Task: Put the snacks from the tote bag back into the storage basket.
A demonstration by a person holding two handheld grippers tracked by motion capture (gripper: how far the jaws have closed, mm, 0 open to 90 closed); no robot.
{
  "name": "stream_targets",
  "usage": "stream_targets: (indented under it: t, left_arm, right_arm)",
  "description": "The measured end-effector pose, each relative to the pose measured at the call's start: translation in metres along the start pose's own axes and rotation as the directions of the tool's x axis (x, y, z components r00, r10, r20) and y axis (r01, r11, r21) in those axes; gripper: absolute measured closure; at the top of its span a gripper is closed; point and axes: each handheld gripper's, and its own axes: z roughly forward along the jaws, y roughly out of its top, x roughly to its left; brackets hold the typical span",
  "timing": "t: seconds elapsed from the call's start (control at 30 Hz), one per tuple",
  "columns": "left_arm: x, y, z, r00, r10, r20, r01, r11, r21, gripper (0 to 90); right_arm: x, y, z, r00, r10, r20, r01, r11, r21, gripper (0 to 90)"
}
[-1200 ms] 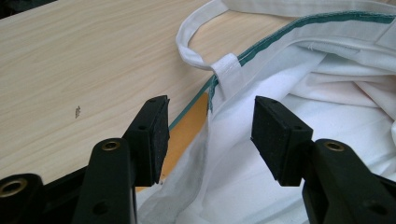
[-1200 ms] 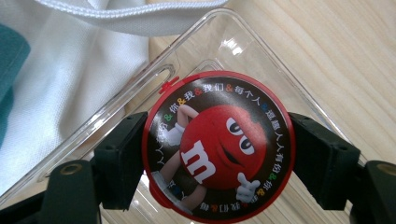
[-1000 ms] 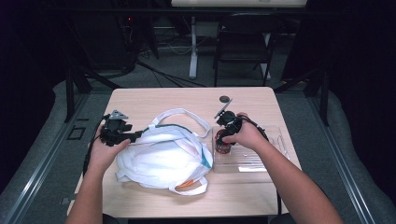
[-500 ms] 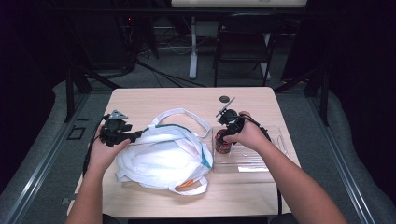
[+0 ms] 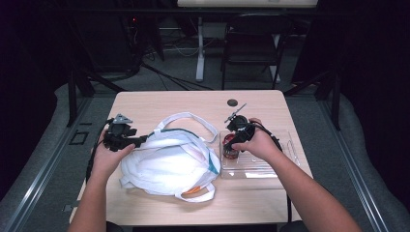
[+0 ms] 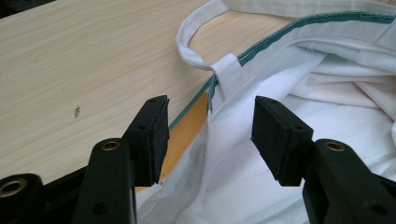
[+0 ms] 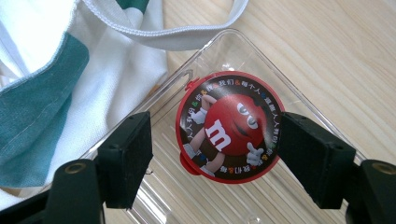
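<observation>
A white cloth bag [image 5: 169, 162] with a green band lies in the middle of the table, handles spread toward the far side. My left gripper [image 5: 140, 140] is open at the bag's left rim; in the left gripper view its jaws straddle the bag's edge [image 6: 219, 100] where a handle is sewn on. A red round candy tub [image 7: 229, 126] with a cartoon lid stands in a clear plastic tray [image 5: 261, 162]. My right gripper [image 5: 230, 146] is open above it, jaws either side of the lid without touching. The tub [image 5: 229, 145] is partly hidden by the right hand.
A small dark round object [image 5: 232, 102] lies on the far part of the table [image 5: 159, 104]. Something orange [image 5: 192, 191] peeks from under the bag's near edge. A chair and cables stand on the floor beyond the table.
</observation>
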Motion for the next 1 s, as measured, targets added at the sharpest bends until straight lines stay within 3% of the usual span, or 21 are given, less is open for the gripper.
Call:
stream_targets:
  t: [0.57,0.63,0.7,0.77,0.8,1.0]
  left_arm:
    - [0.002,-0.002,-0.004,1.0,-0.006,-0.004,0.006,1.0,-0.002,46.5]
    - [0.002,-0.002,-0.004,1.0,-0.006,-0.005,0.006,1.0,0.0,46.6]
    - [0.001,-0.003,-0.003,0.9999,-0.012,-0.011,0.012,0.9999,-0.009,46.5]
    - [0.002,-0.004,-0.004,0.9999,-0.01,-0.011,0.01,0.9999,-0.004,46.5]
    - [0.002,-0.004,-0.004,0.9998,-0.012,-0.016,0.012,0.9999,-0.009,46.5]
    - [0.002,-0.005,-0.005,0.9999,-0.007,-0.011,0.007,1.0,0.003,46.5]
  right_arm:
    - [-0.006,-0.018,-0.005,0.9957,0.09,-0.024,-0.091,0.992,-0.083,28.1]
    - [-0.007,-0.019,-0.005,0.997,0.076,-0.015,-0.077,0.995,-0.069,28.0]
    - [-0.006,-0.02,-0.003,0.9938,0.109,-0.024,-0.111,0.988,-0.107,28.0]
    - [-0.009,-0.021,-0.004,0.9958,0.089,-0.022,-0.09,0.993,-0.08,27.9]
    - [-0.009,-0.022,-0.002,0.9943,0.102,-0.03,-0.105,0.99,-0.095,27.9]
    - [-0.01,-0.027,0.005,0.9953,0.094,-0.023,-0.095,0.993,-0.068,27.9]
